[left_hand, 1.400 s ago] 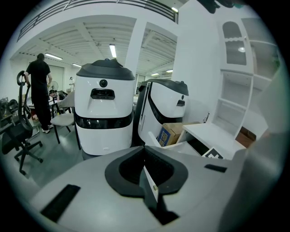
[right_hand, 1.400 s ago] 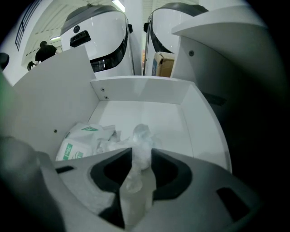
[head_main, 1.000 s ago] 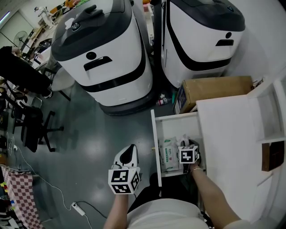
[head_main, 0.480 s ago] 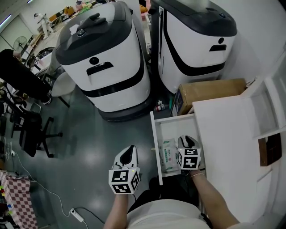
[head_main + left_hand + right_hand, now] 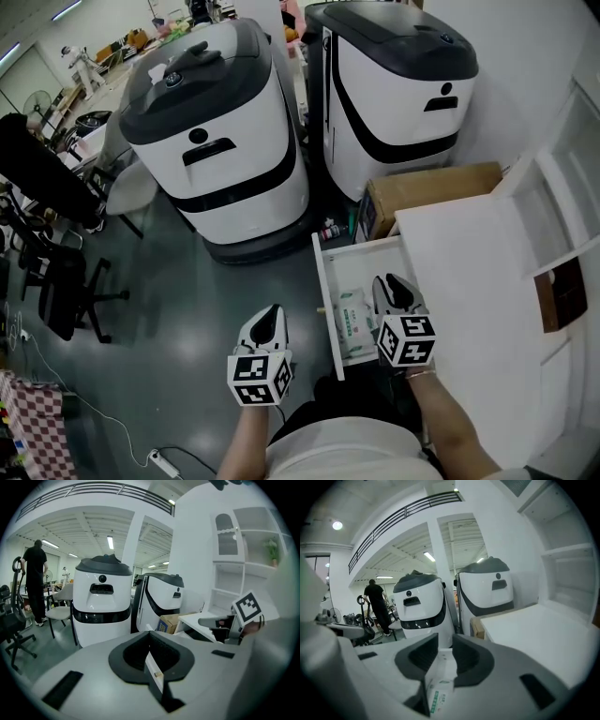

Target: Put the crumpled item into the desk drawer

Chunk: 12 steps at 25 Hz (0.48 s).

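left gripper [image 5: 269, 317] jaws together, right gripper [image 5: 395, 284] jaws apart, just been closing slightly, nothing between them

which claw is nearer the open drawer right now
Right. The right claw hangs above the open drawer, its jaws just closed a little, holding nothing. The left claw is over the floor, beside the drawer front.

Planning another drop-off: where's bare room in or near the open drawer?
Free: the back of the drawer, between the packet and the rear wall; the white desktop, bare from the drawer side to the shelf unit. Crowded: the drawer's front half, where the packet lies; the floor behind the drawer, taken by the cardboard box.
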### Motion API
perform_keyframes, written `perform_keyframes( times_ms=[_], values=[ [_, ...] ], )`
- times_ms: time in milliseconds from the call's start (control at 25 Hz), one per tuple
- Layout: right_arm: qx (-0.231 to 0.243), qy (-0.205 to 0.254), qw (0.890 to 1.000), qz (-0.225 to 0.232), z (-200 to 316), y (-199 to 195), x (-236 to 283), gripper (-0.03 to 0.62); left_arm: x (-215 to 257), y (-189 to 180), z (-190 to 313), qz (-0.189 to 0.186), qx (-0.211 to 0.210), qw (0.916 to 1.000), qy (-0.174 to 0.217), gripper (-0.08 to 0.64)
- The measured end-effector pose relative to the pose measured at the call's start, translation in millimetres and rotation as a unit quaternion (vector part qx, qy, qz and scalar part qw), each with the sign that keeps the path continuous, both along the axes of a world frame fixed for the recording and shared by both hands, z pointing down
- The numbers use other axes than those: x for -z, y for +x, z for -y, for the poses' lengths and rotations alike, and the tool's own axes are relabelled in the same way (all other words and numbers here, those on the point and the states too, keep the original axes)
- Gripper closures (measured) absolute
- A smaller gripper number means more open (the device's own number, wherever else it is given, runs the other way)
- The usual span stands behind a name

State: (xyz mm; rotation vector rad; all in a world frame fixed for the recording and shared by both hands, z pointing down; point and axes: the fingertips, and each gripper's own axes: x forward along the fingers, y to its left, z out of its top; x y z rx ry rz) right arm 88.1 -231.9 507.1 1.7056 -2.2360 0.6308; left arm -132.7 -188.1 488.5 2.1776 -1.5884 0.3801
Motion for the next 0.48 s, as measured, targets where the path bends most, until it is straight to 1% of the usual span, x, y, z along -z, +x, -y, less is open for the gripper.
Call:
perform_keyframes(
  times_ms=[360,480],
  values=[
    [-0.004,0.077,0.997,0.021,-24,3,65,0.516,13,-6,-8,0.0,-0.006,0.9998,0.019,0.567],
    [-0.001,0.101,0.994,0.033,-33,2,84,0.536,17,-8,-12,0.0,-0.006,0.9997,0.025,0.566]
  ],
)
